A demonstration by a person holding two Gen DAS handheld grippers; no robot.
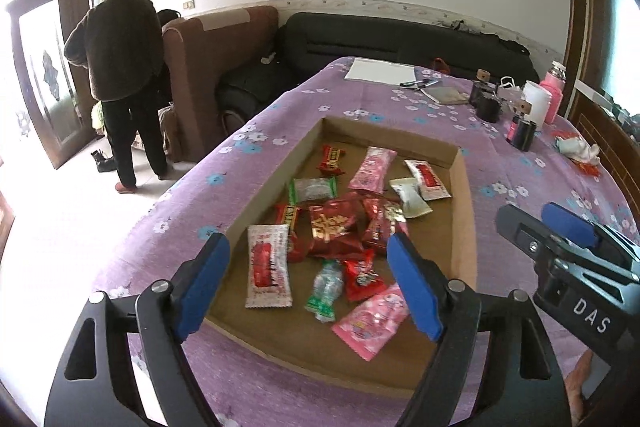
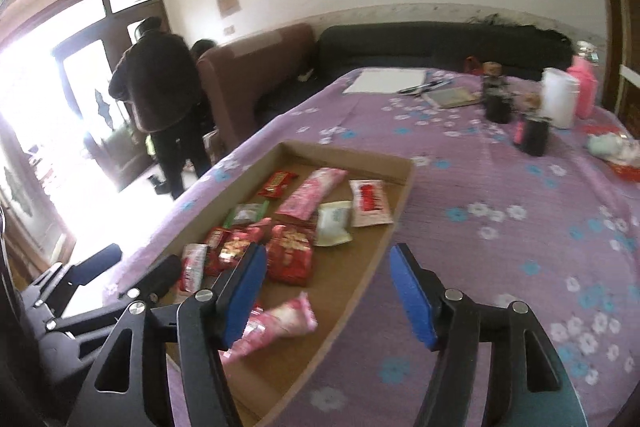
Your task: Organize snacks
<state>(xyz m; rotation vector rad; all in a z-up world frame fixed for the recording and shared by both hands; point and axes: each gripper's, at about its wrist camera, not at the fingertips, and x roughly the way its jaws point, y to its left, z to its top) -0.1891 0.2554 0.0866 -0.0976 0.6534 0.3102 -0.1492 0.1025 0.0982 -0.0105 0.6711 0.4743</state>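
- Here, a shallow cardboard tray (image 1: 466, 211) lay on a bench covered with a purple flowered cloth (image 1: 280, 107), and the snacks sat loose inside it.
- The left gripper (image 1: 308, 287) hung above the near end of the tray with its blue fingers (image 1: 202, 287) spread wide and nothing between them.
- The right gripper (image 2: 328, 295) hovered over the tray's near right corner, its fingers also apart and empty; the left wrist view showed it off to the right of the tray.
- Near the tray's middle lay a large red packet with a gold pattern (image 1: 334, 231), with smaller red packets touching it on both sides.
- A white packet with a red print (image 1: 268, 265) lay at the near left, just beside a clear green-ended sweet (image 1: 326, 291).
- A pink packet (image 1: 370, 323) rested at the near end, close to the left gripper's right finger; a second pink packet (image 1: 372, 169) lay toward the far end.
- A pale cream packet (image 1: 408, 197) and another white-and-red packet (image 1: 428, 179) sat near the right wall.
- At the bench's far end were a white sheet (image 1: 378, 71), dark jars (image 1: 522, 133), a white cup (image 1: 534, 101) and a pink bottle (image 1: 554, 91).
- A person in a dark jacket (image 1: 120, 47) stood by the door, back turned.
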